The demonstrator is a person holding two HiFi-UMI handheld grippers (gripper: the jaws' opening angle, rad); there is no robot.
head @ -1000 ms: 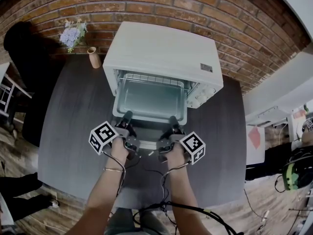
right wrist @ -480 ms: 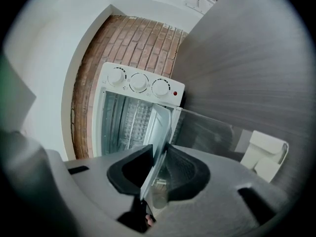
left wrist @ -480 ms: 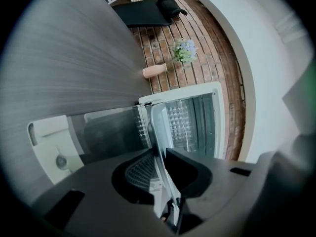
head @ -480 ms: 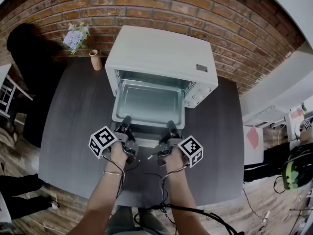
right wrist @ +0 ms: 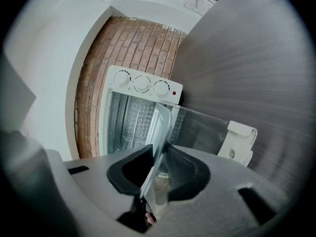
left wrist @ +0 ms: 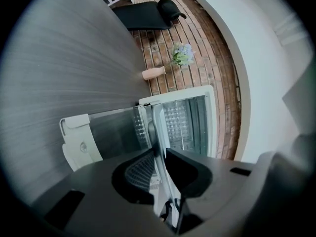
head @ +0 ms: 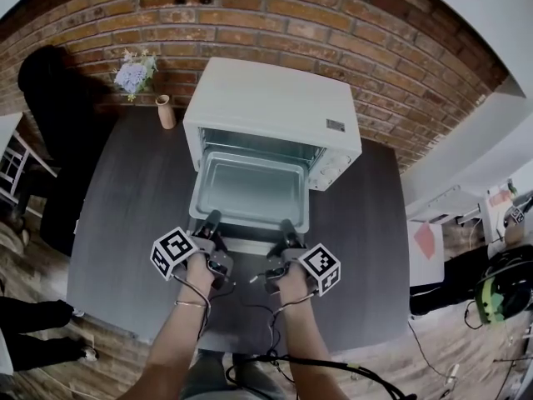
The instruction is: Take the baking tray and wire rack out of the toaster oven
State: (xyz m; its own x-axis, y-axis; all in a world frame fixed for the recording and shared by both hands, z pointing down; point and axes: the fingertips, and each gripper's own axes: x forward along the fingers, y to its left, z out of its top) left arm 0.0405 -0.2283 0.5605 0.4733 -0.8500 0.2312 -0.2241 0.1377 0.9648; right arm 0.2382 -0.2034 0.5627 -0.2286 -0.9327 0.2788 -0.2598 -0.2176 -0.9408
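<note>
Gripping one tray point(head: 250, 192) with left gripper point(head: 212, 217) and right gripper point(head: 285, 223); three knobs point(right wrist: 142, 84) in right gripper view, not left, one vase point(left wrist: 154, 73) the reverse.

Red brick wall point(head: 275, 7) at back, white wall point(head: 491, 15) to the R. Dark wood-grain table point(head: 125, 215) on a plank floor point(head: 433, 348). By the bricks: 1 tan vase point(head: 166, 112), 1 bunch of pale blue flowers point(head: 133, 75). Black seat point(head: 46, 86) far L. Even light.
</note>
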